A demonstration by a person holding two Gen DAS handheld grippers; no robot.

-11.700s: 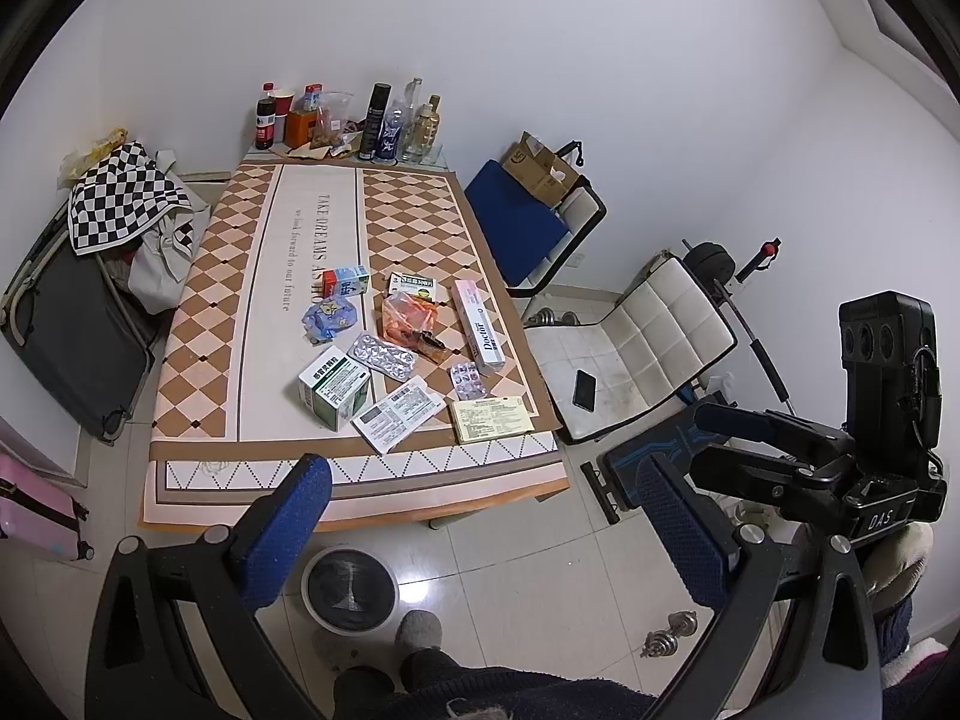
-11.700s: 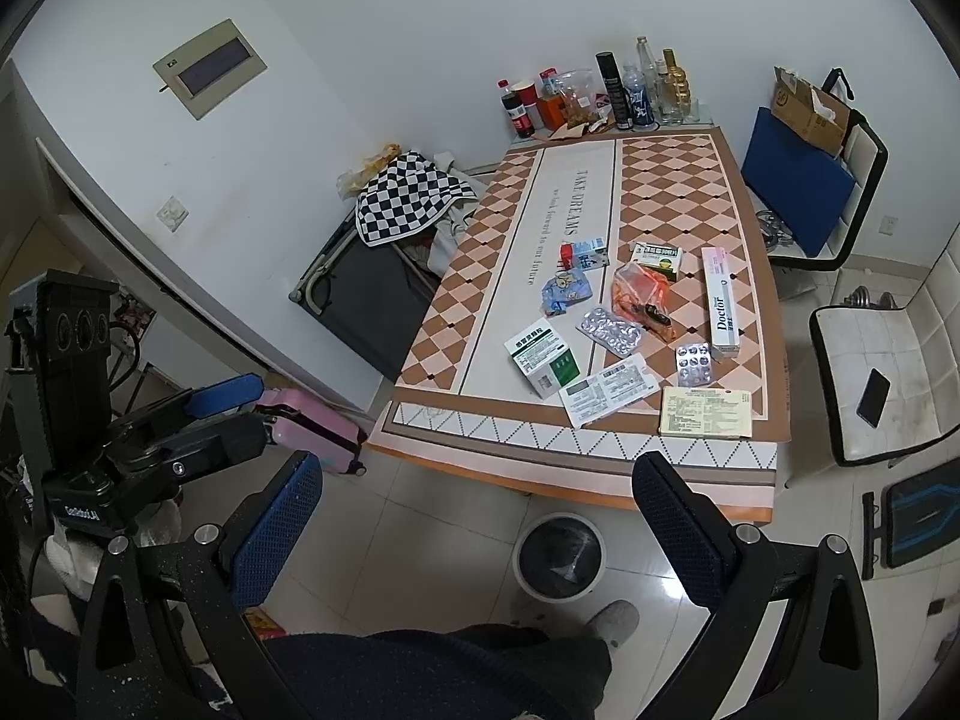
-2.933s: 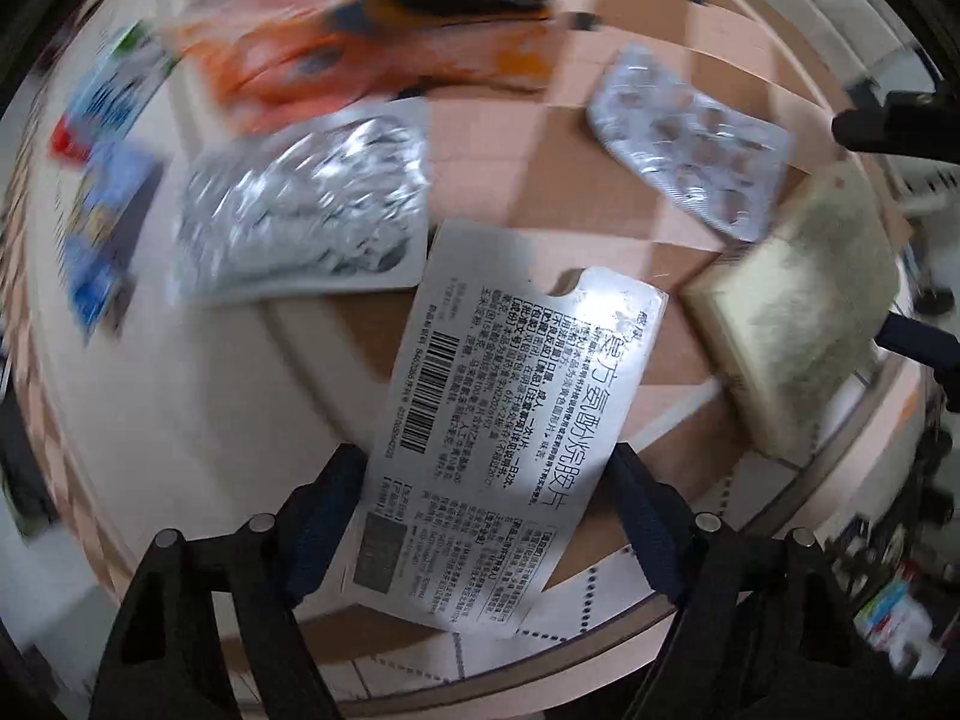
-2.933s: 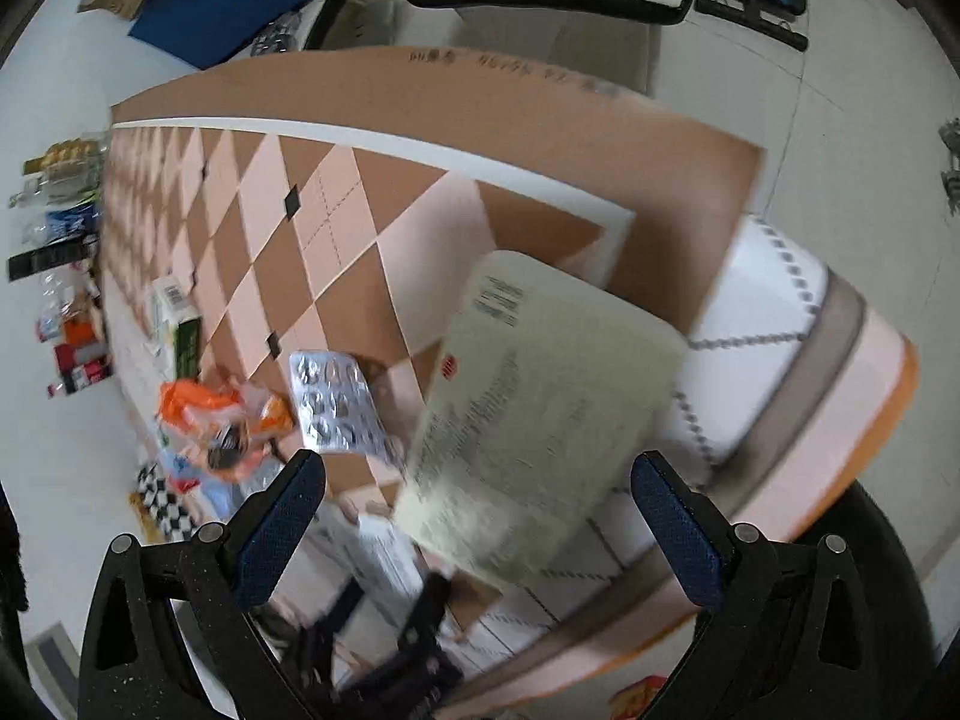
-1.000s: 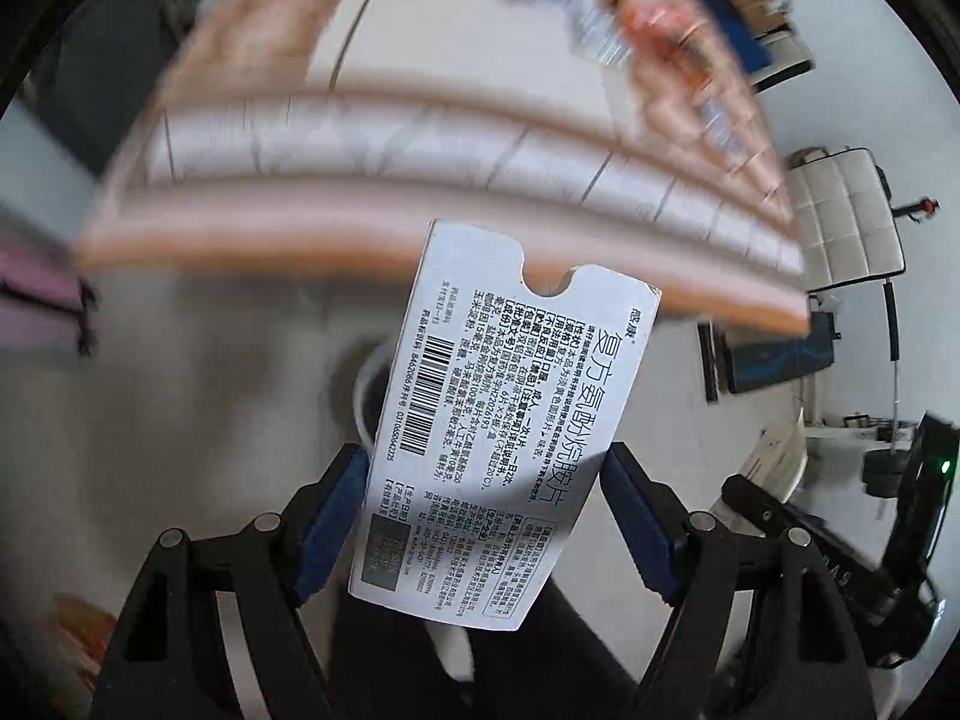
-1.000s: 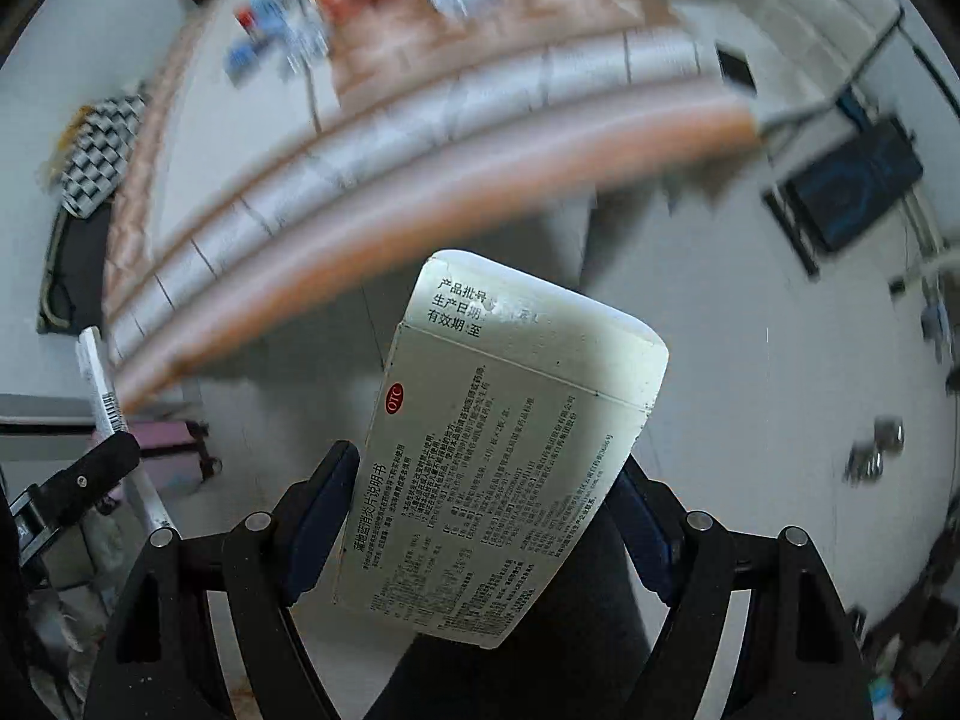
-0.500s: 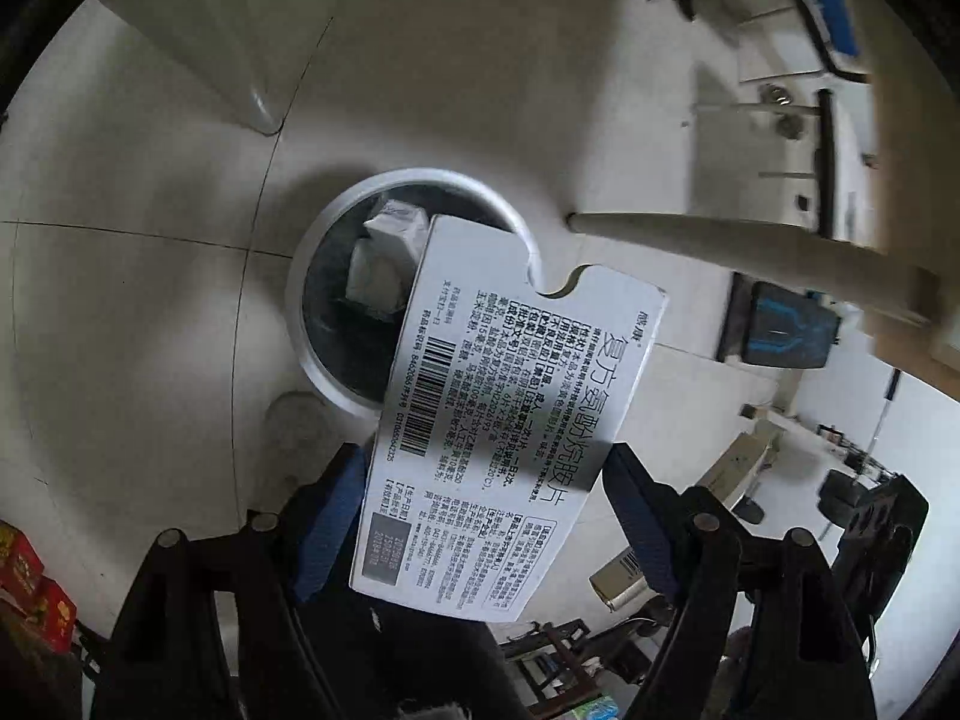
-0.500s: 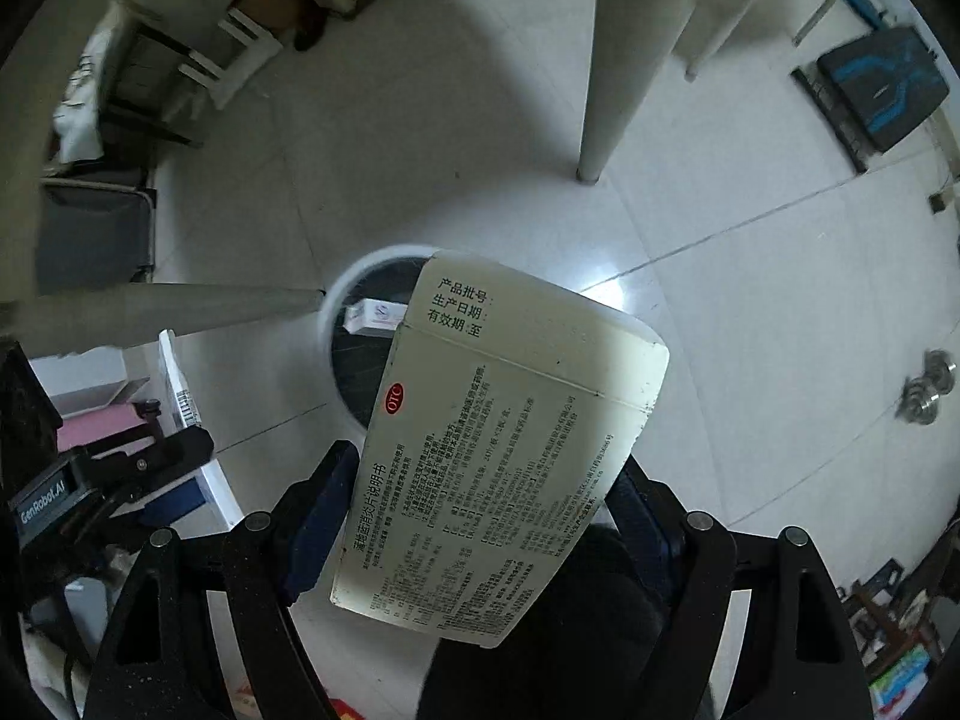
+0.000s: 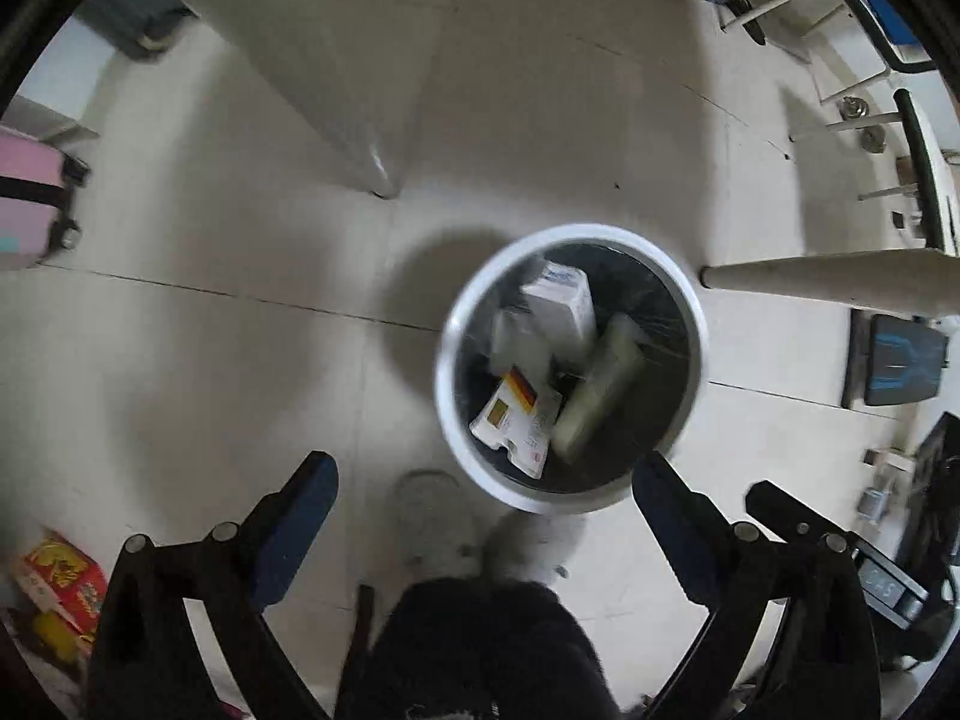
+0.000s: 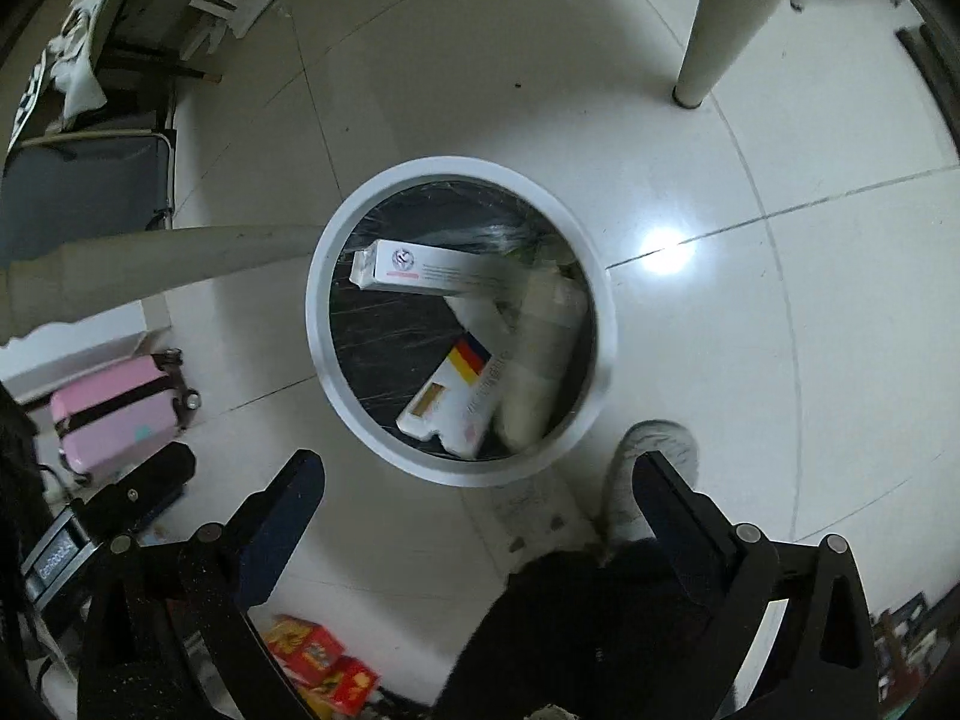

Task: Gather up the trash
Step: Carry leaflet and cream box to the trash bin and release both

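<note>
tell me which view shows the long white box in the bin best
The right wrist view: the long white box lies sharp and side-on across the trash bin, its logo and printing visible. In the left wrist view the same box is blurred and seen mostly end-on.

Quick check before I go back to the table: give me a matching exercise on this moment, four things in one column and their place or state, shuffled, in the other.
Things:
1. left gripper
2. flat white box with the red and yellow corner
3. pink suitcase
4. red snack boxes

Places or states:
A. on the floor near the bottom edge of the right wrist view
B. open and empty above the trash bin
C. lying inside the bin on the black liner
D. standing on the floor beside a table leg, outside the bin

Pairs: 1-B, 2-C, 3-D, 4-A
</note>
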